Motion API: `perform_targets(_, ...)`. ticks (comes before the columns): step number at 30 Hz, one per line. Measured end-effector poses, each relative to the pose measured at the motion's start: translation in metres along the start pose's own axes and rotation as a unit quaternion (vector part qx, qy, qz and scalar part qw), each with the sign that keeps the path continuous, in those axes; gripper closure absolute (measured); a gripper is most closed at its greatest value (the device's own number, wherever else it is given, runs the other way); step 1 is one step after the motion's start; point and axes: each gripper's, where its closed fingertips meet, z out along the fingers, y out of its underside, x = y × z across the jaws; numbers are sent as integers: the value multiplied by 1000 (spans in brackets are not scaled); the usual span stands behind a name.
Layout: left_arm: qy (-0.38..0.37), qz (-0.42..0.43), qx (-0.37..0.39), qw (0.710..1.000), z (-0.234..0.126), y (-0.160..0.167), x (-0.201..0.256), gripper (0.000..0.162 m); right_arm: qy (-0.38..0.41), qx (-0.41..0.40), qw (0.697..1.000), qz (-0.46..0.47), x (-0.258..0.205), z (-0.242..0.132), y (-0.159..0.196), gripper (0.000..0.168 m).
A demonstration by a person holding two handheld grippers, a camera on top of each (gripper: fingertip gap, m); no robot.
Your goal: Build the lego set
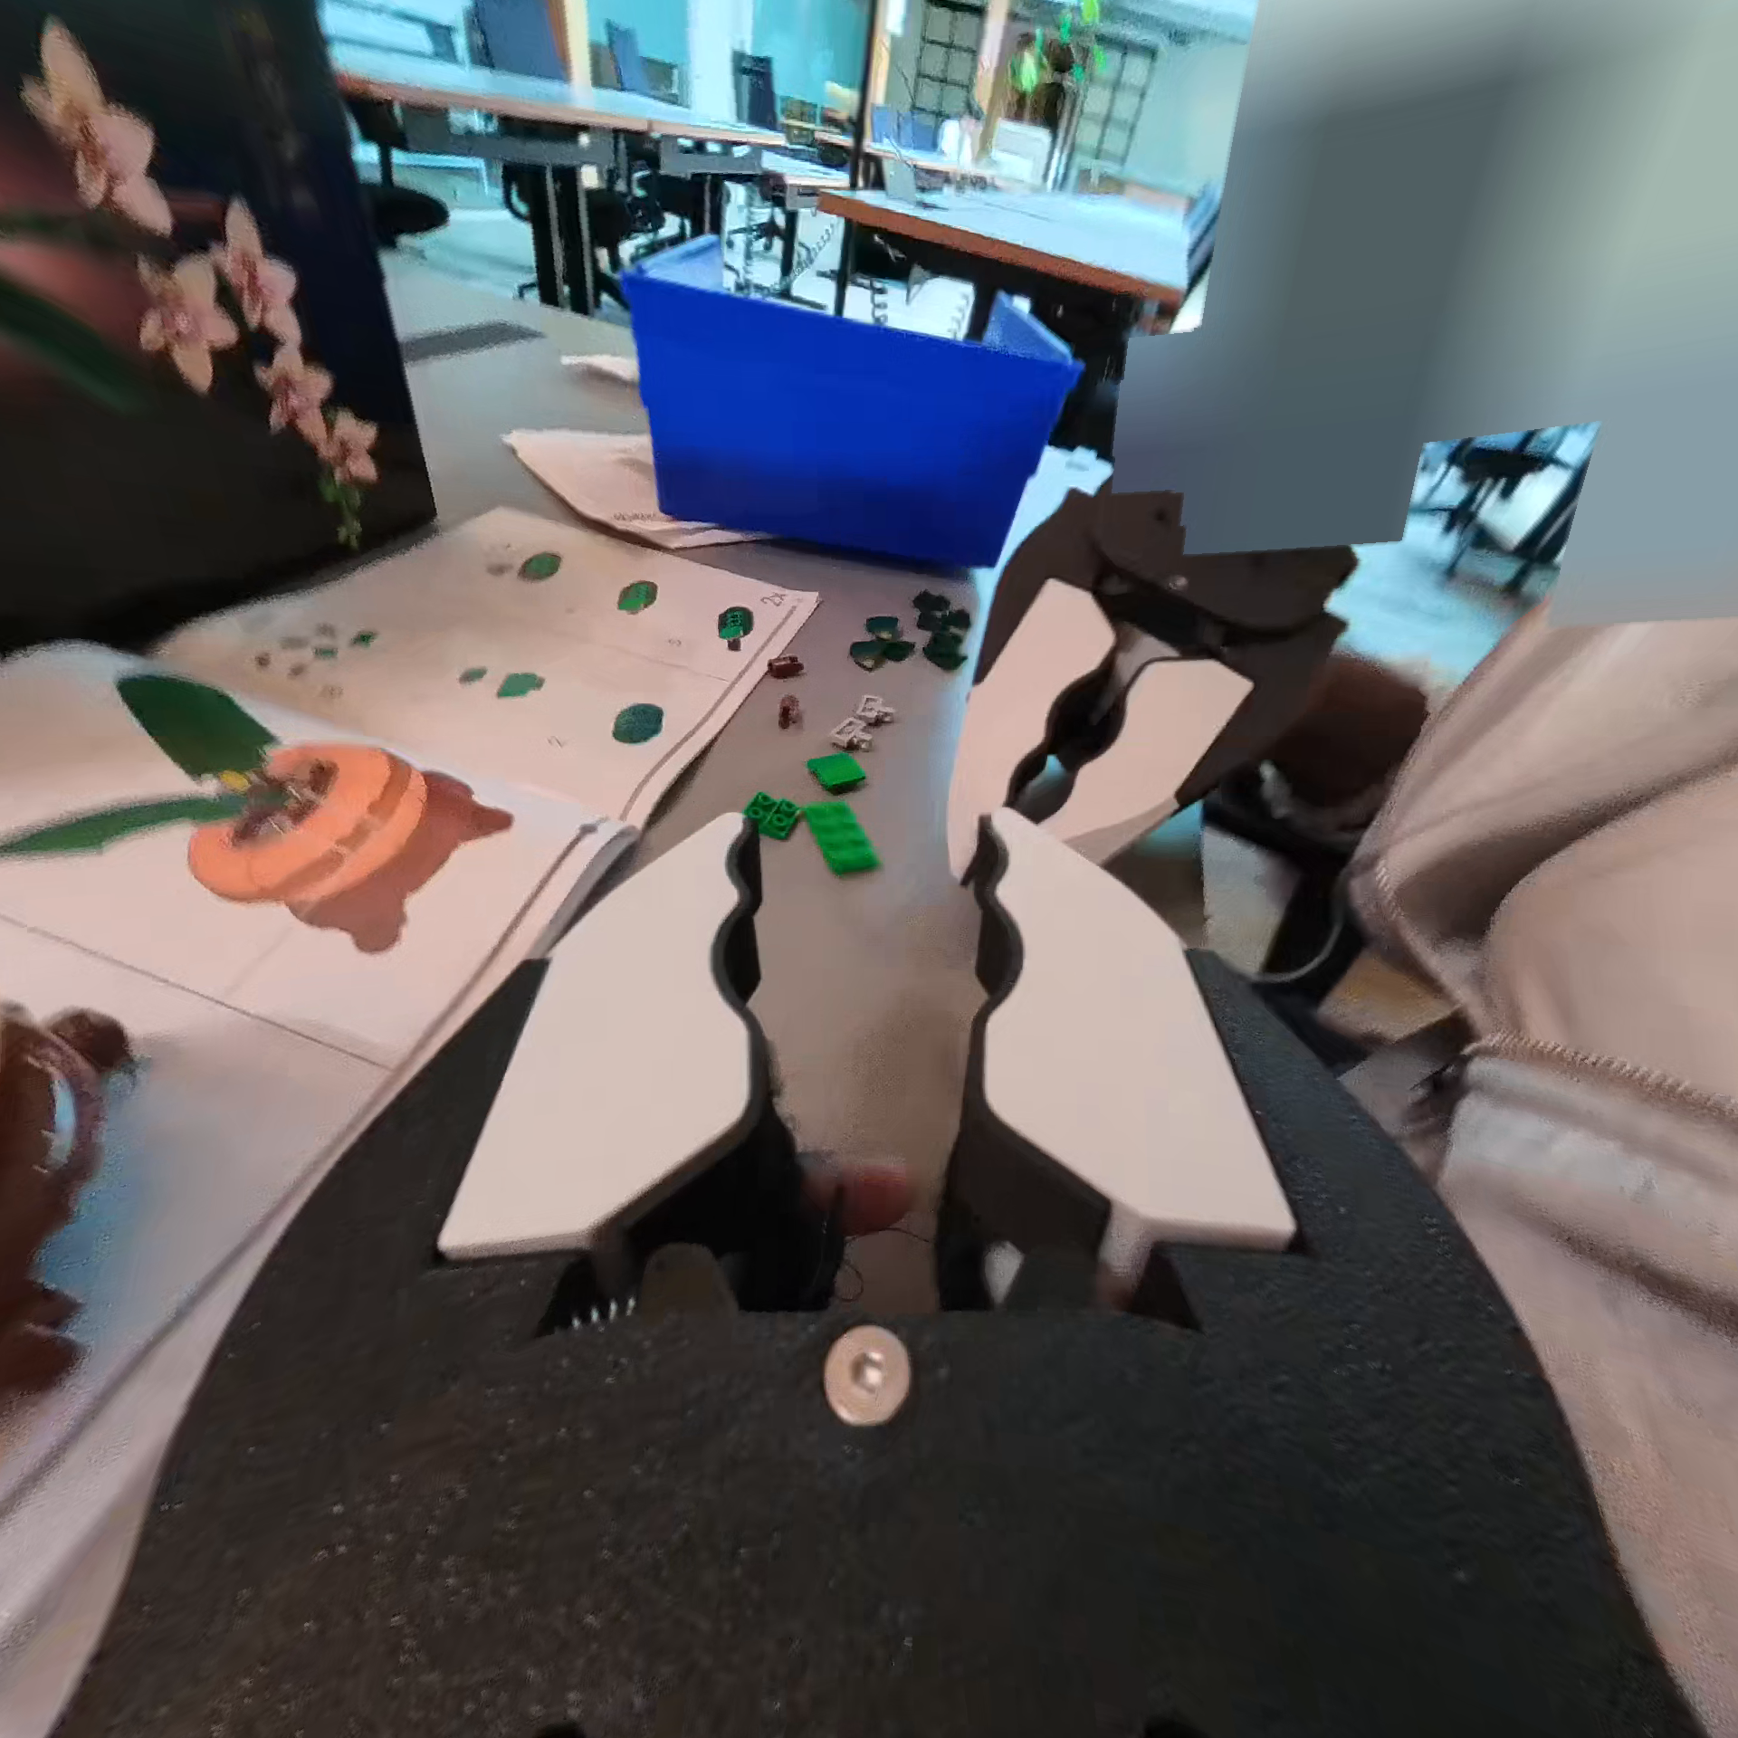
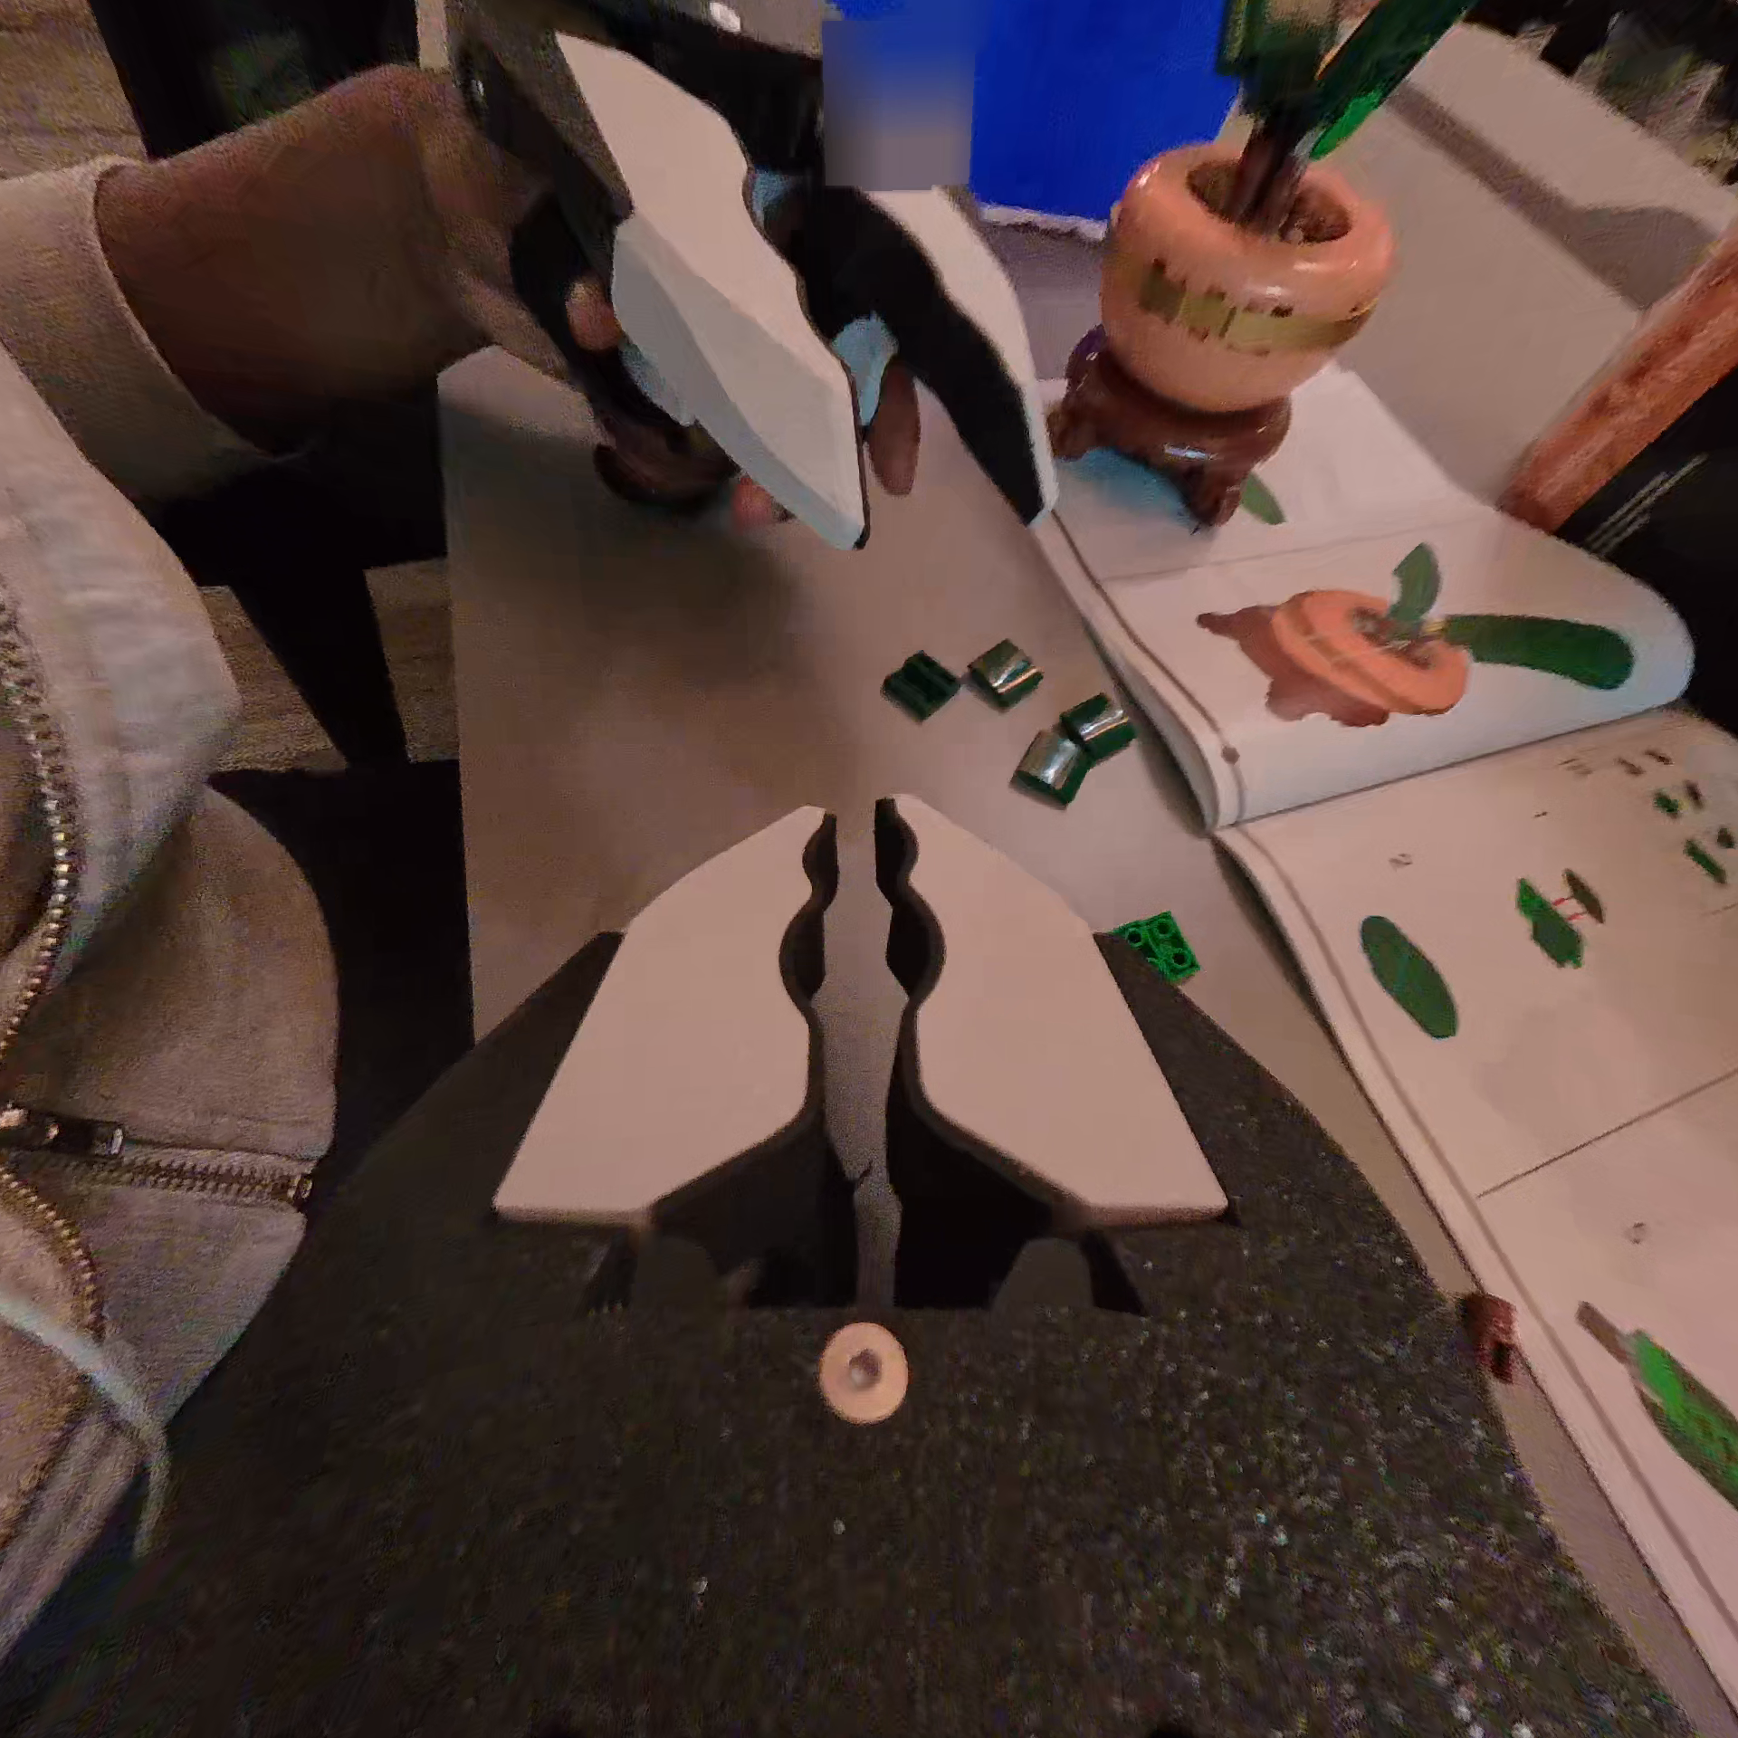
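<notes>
My left gripper [image 1: 865, 832] is open and empty, low over the grey table [image 1: 875, 987]. Just beyond its tips lie bright green plates [image 1: 851, 837] [image 1: 835, 771], a small green brick [image 1: 773, 813], white clips [image 1: 865, 719], brown bits [image 1: 785, 668] and dark green curved pieces [image 1: 908, 630]. My right gripper [image 2: 854, 811] has its jaws a narrow gap apart with nothing between them. It hovers over bare table, near the dark green curved pieces [image 2: 1004, 672] and the green brick [image 2: 1159, 945]. The peach pot build [image 2: 1241, 282] stands on its brown base on the booklet.
The open instruction booklet [image 1: 470, 677] [image 2: 1411, 940] covers one side of the table. A blue bin [image 1: 846, 414] stands behind the pieces, and the black set box [image 1: 188, 282] is at the far left. The table edge [image 2: 451, 658] and a person's grey jacket [image 2: 141, 940] are close by.
</notes>
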Motion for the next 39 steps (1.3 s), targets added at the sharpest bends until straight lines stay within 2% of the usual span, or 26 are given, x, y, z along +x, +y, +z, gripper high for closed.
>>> perform_targets(3, 25, -78, -2, 997, 0, 2, -1, 121, 25, -45, 999, -14, 10, -8, 7, 127)
perform_targets(5, 16, -73, -5, 997, 0, 2, -4, 122, 76, -75, 994, 2, 30, -16, 17, 118)
perform_targets(6, 14, -63, -5, 998, 1, 2, -2, 122, 101, -92, 990, 30, 42, -22, 23, 123)
perform_targets(10, 22, -19, -21, 999, 6, 6, 9, 123, 99, -112, 983, 102, 49, -25, 33, 128)
perform_targets(12, 27, -14, -30, 999, 8, 8, 11, 123, 108, -146, 978, 98, 54, -22, 40, 129)
perform_targets(14, 39, -16, -22, 999, 6, 6, 14, 124, 102, -179, 977, 54, 60, -19, 44, 131)
perform_targets(18, 52, -46, -9, 998, 2, 3, 13, 126, 1, -253, 966, -48, 63, -19, 42, 134)
perform_targets(21, 80, -52, -24, 995, 3, 7, 22, 126, -65, -323, 939, -99, 70, -21, 47, 136)
perform_targets(26, 95, -34, -29, 994, 2, 10, 30, 127, -158, -391, 893, -159, 68, -11, 58, 141)
perform_targets(27, 94, -35, -27, 995, 1, 9, 29, 127, -178, -381, 895, -152, 62, -8, 56, 152)
perform_targets(31, 68, -37, -14, 997, -1, 6, 20, 125, -191, -359, 902, -147, 60, -5, 54, 153)
perform_targets(34, 15, 9, -6, 1000, 0, 3, 9, 122, -209, -329, 907, -162, 53, -6, 51, 153)
perform_targets(39, -32, 90, -24, 995, 13, 6, 11, 123, -216, -280, 918, -181, 35, -8, 12, 153)
